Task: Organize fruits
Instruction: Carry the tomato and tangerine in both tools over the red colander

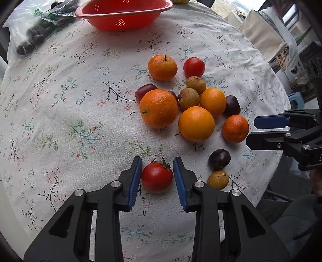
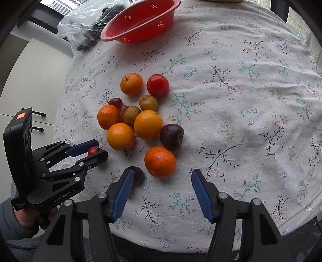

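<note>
A small red tomato [image 1: 157,177] with a dried green stalk sits on the flowered tablecloth [image 1: 70,100] between the blue pads of my left gripper [image 1: 157,175], which is shut on it. The right wrist view shows the same tomato [image 2: 93,150] pinched in the left gripper [image 2: 98,150]. My right gripper [image 2: 161,181] is open, and a mandarin [image 2: 160,162] lies just beyond its fingertips without touching them. A dark plum [image 2: 137,175] lies by its left pad. Behind them is a loose pile of oranges [image 1: 196,124], a second tomato [image 1: 193,67] and brownish fruits [image 1: 188,99].
A red colander [image 1: 120,18] stands at the far side of the table, with a clear plastic bag of dark fruit [image 1: 40,30] to its left. The table edge runs close at the right, where boxes and clutter [image 1: 267,34] stand. A person's hand [image 2: 22,219] holds the left gripper.
</note>
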